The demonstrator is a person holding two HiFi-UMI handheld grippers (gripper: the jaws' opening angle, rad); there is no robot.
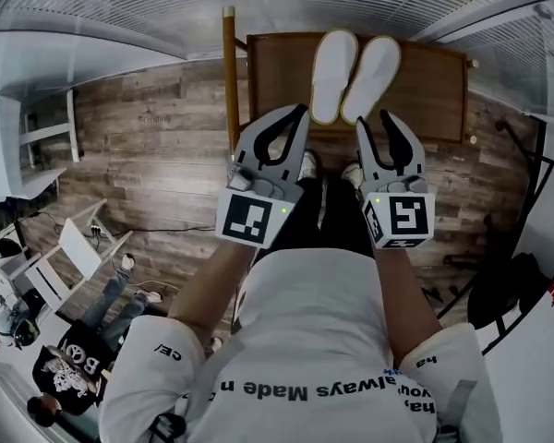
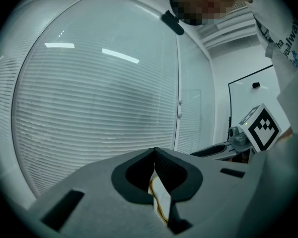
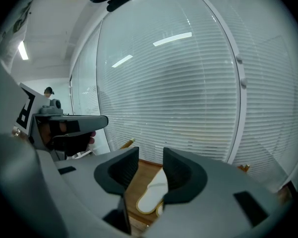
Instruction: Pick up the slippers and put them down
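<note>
Both slippers (image 1: 335,72) lie side by side on the wooden table (image 1: 434,81), just beyond my tips. My right gripper (image 1: 374,118) is spread and empty. My left gripper (image 1: 302,111) is pressed together, apparently empty. I should open the left one, then meet each heel rim squarely.

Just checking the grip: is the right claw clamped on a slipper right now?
No, the right claw stands open with nothing pressed between its jaws, and the slipper lies on the wooden table beyond it.

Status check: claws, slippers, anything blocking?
Left claw shut, tips at edge of left slipper, grip unclear. Right claw open, empty, right slipper just ahead. Both slippers flat on wooden table. Nothing in the way.
</note>
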